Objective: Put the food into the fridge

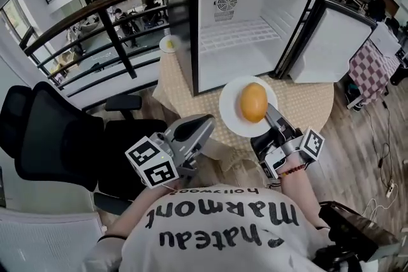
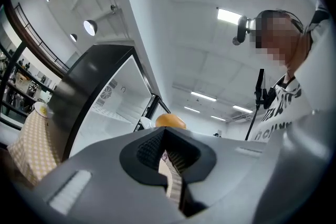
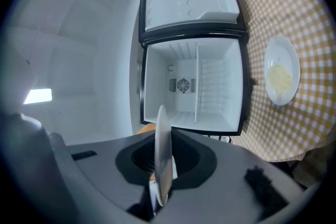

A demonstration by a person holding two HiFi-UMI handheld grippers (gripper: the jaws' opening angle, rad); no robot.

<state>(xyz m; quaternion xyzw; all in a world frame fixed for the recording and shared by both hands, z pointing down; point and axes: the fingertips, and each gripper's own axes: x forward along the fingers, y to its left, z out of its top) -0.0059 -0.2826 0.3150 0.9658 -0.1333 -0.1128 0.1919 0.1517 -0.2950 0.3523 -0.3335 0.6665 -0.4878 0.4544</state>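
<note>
- My right gripper [image 1: 273,116] grips the near rim of the plate [image 1: 231,113]. Its jaws are narrow and pinch the rim from both sides, and in the right gripper view the plate [image 3: 161,155] stands edge-on between them.
- The food [image 1: 254,102], round and orange, sits on the plate a little toward my gripper. The plate is in front of the fridge [image 1: 255,9], over the near part of the table [image 1: 306,105], and not yet inside.
- The fridge door [image 1: 331,48] is swung wide to the right. The inside looks bare, with one wire shelf [image 1: 248,32].
- My left gripper [image 1: 203,124] is close to my body, with its jaws together and nothing between them. I judge it has no part in this step.
- I judge the step in hand is the carry: the plate is picked up and goes toward the opening.
- Next I must push the plate forward and level, so the food does not roll off. I should choose the floor or the shelf, set it down well inside, and only then open the jaws.
- A second plate [image 1: 169,43] with pale food waits on the table, left of the fridge.
</note>
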